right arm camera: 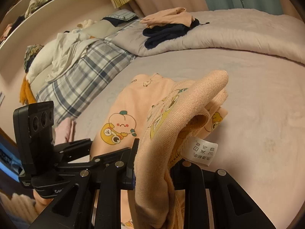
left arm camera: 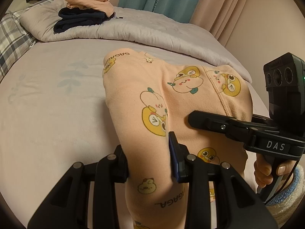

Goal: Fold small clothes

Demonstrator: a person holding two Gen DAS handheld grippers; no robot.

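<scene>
Peach cartoon-print fleece garment (left arm camera: 183, 103) lies mid-bed on the lilac sheet (left arm camera: 57, 114), lifted at its near edge. Left tool (left arm camera: 150, 164) clamps one fold, right tool (right arm camera: 152, 164) clamps the waistband — both grips keep the cloth taut for folding.

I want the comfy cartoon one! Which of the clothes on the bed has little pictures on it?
The peach garment held by both grippers has yellow cartoon prints; the folded peach top and navy piece are plain.

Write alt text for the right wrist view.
The right hand-held gripper clamps a bunched edge of a peach cartoon-print garment, its white care label dangling, above a pale bed sheet. Folded clothes sit on a quilt behind.
</scene>
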